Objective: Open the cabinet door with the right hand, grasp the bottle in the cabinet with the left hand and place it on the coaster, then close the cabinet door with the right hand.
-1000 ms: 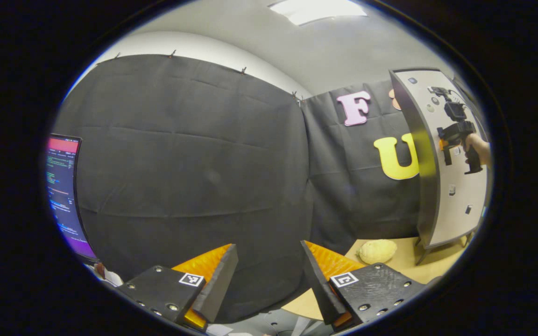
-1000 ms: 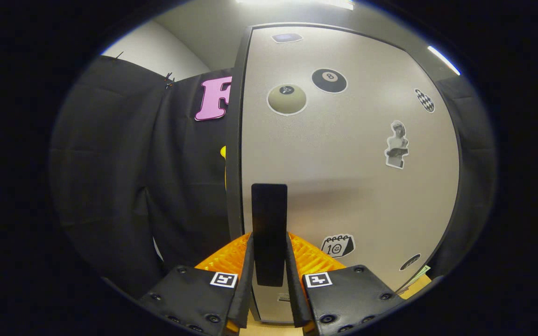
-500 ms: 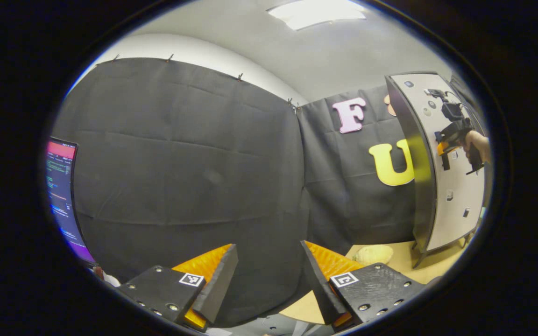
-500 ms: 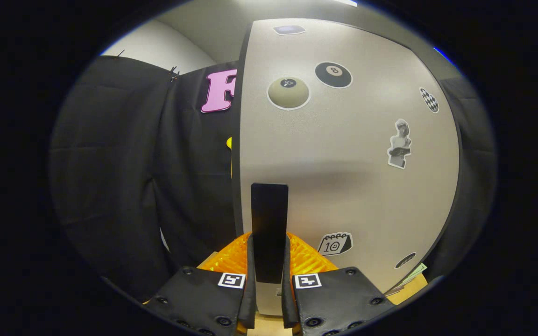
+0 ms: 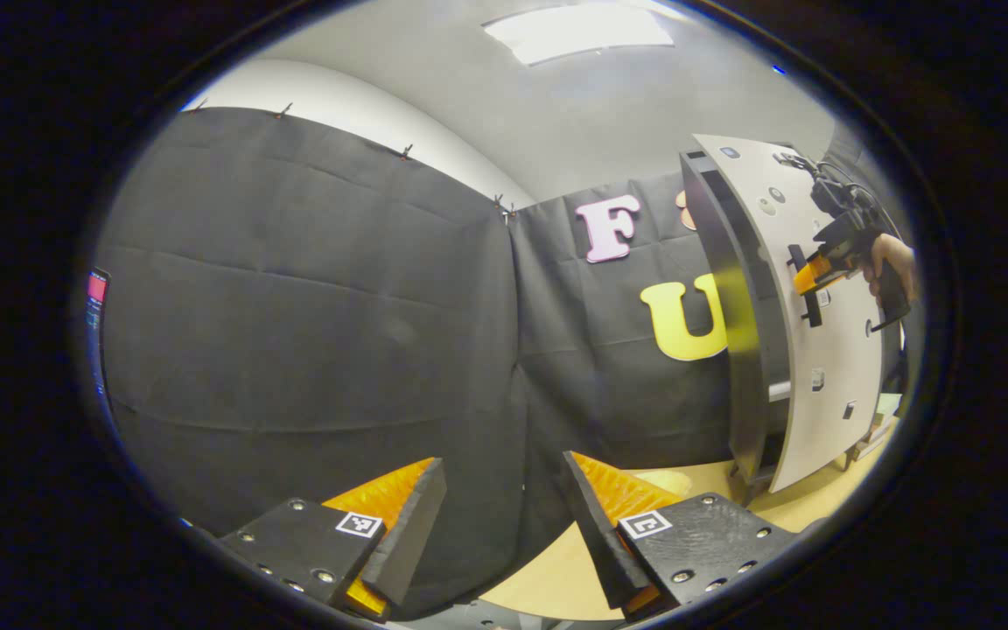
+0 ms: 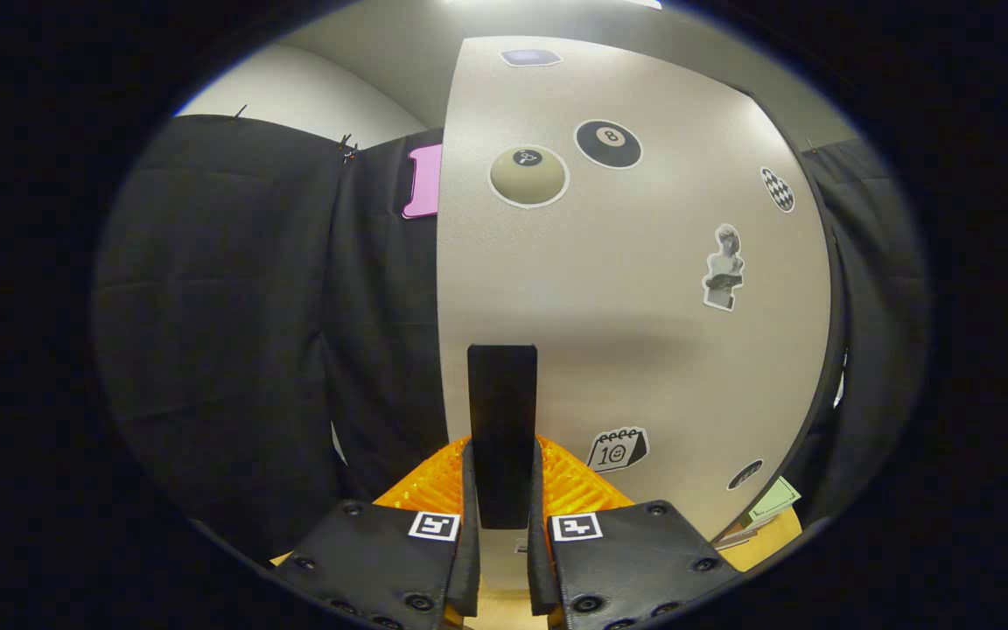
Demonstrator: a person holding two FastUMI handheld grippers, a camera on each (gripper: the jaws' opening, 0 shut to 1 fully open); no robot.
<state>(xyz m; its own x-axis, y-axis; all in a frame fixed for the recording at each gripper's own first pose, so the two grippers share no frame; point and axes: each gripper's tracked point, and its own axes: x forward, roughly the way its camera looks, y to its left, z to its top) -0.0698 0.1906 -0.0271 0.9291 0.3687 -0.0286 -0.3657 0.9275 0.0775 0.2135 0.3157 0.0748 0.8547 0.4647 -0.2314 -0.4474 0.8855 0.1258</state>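
Stickers (image 6: 609,144) on cabinet door (image 6: 644,350), right claw (image 6: 501,525) clamping handle (image 6: 501,420) (door ajar)

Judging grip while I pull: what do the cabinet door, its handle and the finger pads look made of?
Cabinet door: pale matte panel, faintly speckled, probably laminate or painted board. Handle: flat black matte bar, plastic or coated metal, cannot tell which. Right gripper pads: orange, ribbed, glossy, likely rubber or soft plastic.
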